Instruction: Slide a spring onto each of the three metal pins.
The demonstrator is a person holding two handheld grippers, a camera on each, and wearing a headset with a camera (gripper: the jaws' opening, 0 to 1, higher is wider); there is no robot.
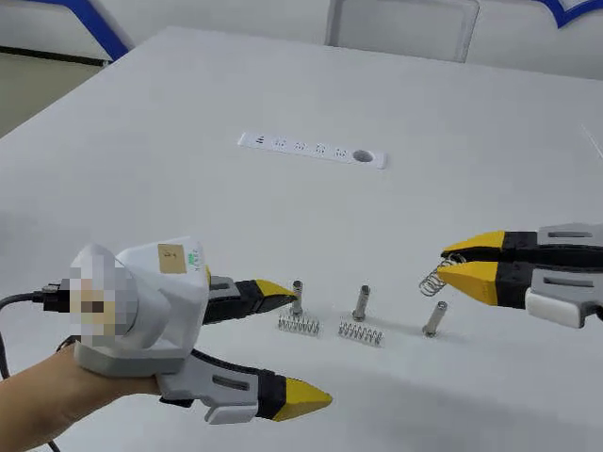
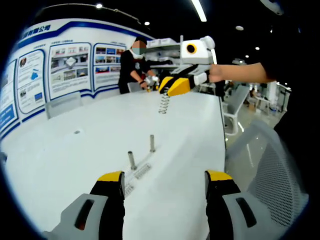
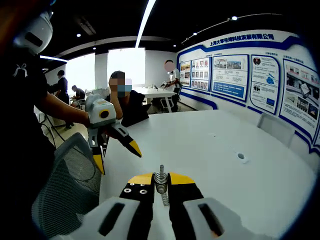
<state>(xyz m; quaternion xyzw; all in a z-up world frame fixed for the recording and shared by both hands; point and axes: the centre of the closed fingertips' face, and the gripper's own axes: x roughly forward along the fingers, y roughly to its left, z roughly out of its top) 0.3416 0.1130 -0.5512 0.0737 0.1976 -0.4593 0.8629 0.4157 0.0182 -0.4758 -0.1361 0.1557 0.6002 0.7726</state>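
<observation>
Three metal pins (image 1: pixel 361 303) stand upright on the table (image 1: pixel 188 141), with two springs (image 1: pixel 298 326) lying beside them. My right gripper (image 1: pixel 450 266) pinches a third spring (image 1: pixel 432 279) near the right-hand pin (image 1: pixel 434 318). My left gripper (image 1: pixel 306 347) gapes wide, empty. A tilted spring could snag and topple that pin.

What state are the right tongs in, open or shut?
Shut. The right tongs pinch a spring between their yellow tips; the head view shows it dangling from them.
</observation>
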